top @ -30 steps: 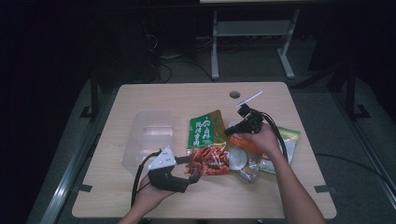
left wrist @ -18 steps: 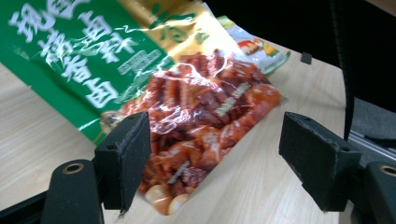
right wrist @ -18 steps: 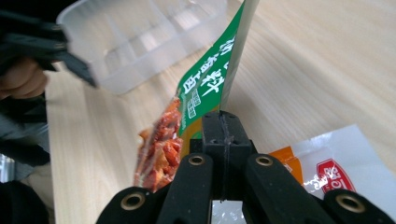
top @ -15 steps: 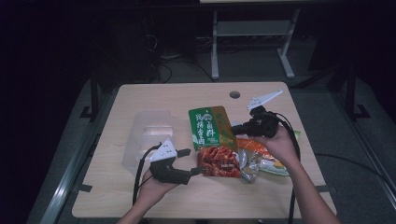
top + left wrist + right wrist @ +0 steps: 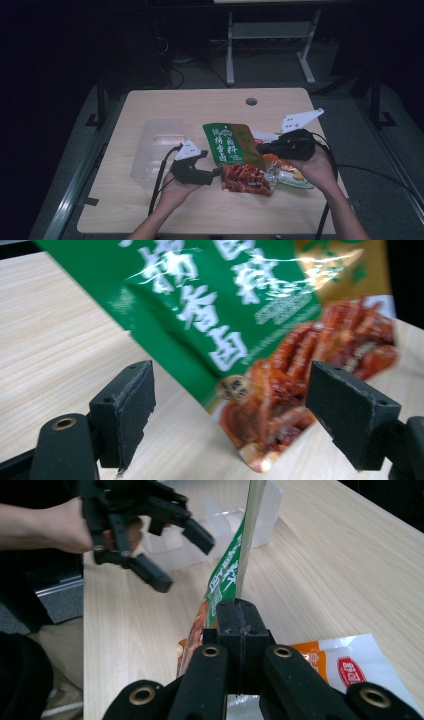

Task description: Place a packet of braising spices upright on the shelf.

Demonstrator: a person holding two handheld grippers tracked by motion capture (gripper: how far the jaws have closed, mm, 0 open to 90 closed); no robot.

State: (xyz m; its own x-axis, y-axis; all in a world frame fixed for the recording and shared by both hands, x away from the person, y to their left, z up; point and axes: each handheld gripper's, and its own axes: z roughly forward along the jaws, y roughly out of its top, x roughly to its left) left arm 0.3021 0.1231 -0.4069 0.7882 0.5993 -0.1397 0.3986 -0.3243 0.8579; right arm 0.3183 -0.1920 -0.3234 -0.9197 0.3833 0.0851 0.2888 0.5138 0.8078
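Note:
A green snack packet (image 5: 227, 142) with white characters and a red food picture on its lower end is held up off the wooden table (image 5: 165, 105). My right gripper (image 5: 262, 148) is shut on its right edge, and in the right gripper view the packet (image 5: 227, 567) appears edge-on above the closed jaws of my right gripper (image 5: 239, 615). My left gripper (image 5: 216, 173) points at the packet's red end, open. In the left gripper view the packet (image 5: 215, 315) hangs just beyond the spread jaws of my left gripper (image 5: 235, 420), untouched.
A clear plastic container (image 5: 152, 147) stands left of the left hand, and it appears again (image 5: 210, 535) behind the left gripper (image 5: 145, 525). Orange-and-white packets (image 5: 292, 177) lie under the right hand. A cable hole (image 5: 251, 101) sits at the table's far side.
The right gripper has carried the green packet a little nearer and to the right. The left gripper has shifted slightly right, toward the packet's red end.

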